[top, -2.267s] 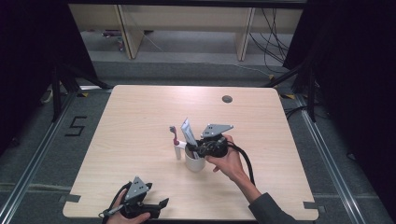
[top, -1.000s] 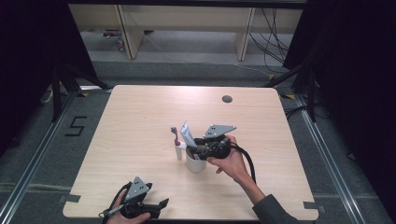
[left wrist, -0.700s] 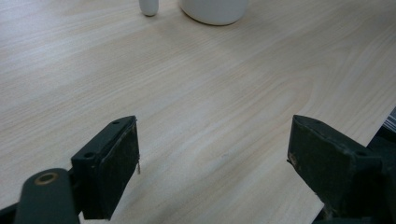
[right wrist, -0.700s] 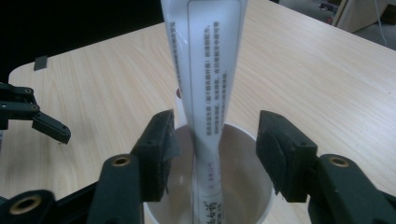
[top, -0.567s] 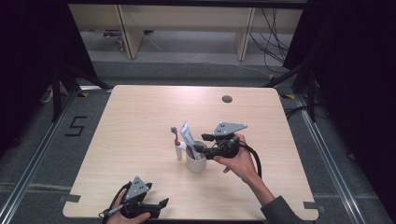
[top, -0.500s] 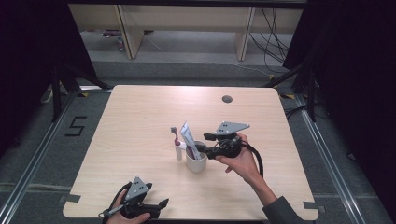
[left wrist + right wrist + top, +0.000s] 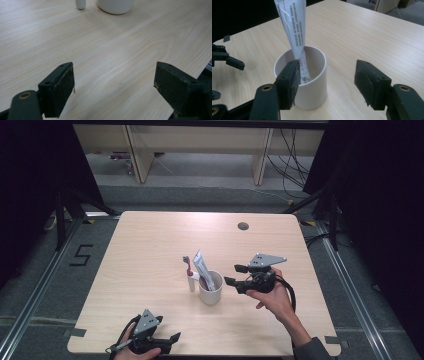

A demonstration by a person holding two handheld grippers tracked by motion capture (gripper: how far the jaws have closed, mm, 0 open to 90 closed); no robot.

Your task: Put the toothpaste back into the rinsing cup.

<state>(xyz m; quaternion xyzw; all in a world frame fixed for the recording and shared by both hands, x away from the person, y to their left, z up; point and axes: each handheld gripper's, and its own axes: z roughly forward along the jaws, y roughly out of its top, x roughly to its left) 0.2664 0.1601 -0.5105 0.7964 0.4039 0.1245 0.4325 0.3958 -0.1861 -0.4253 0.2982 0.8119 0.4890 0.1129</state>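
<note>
Both grippers gape empty: right gripper [image 7: 235, 275] beside white cylindrical cup [image 7: 210, 288] holding the toothpaste tube [image 7: 293, 27], so next likely the upright toothbrush [image 7: 189, 275]; left gripper [image 7: 170, 342] idles at the counter [image 7: 150, 245] edge.

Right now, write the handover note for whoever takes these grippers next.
Right hand-held gripper: open, empty, just right of the white cup, not touching it.
Left hand-held gripper: open, empty, low at the table's near edge.
Toothpaste tube stands leaning in the cup; toothbrush stands upright just left of the cup.
Done: tube is in the cup.
Left: probably the toothbrush goes in too.
</note>
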